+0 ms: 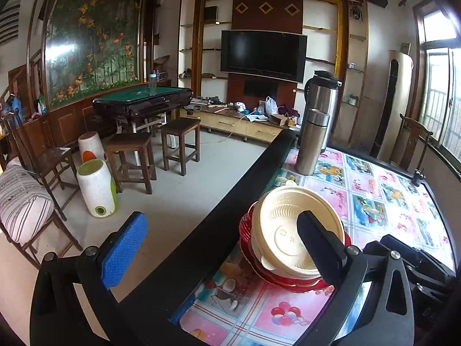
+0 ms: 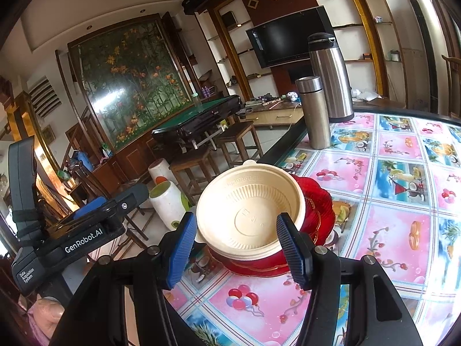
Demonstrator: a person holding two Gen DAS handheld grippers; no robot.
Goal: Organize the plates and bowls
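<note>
A cream plastic bowl (image 2: 250,210) sits nested on a stack of red glass plates (image 2: 319,210) near the left edge of the patterned table (image 2: 397,230). My right gripper (image 2: 236,250) is open, its blue-padded fingers (image 2: 181,248) just before the bowl's near rim, one on each side. In the left wrist view the same bowl (image 1: 288,222) rests on the red plates (image 1: 288,282). My left gripper (image 1: 222,248) is open wide across the table's edge, and its black finger (image 1: 319,248) overlaps the bowl. The left gripper's body (image 2: 72,236) shows beside the table.
A small steel flask (image 2: 315,112) and a taller steel thermos (image 2: 331,77) stand at the table's far left corner. The black table edge (image 1: 230,201) runs diagonally. Wooden stools (image 1: 129,158) and white plastic stools (image 1: 98,187) stand on the floor to the left.
</note>
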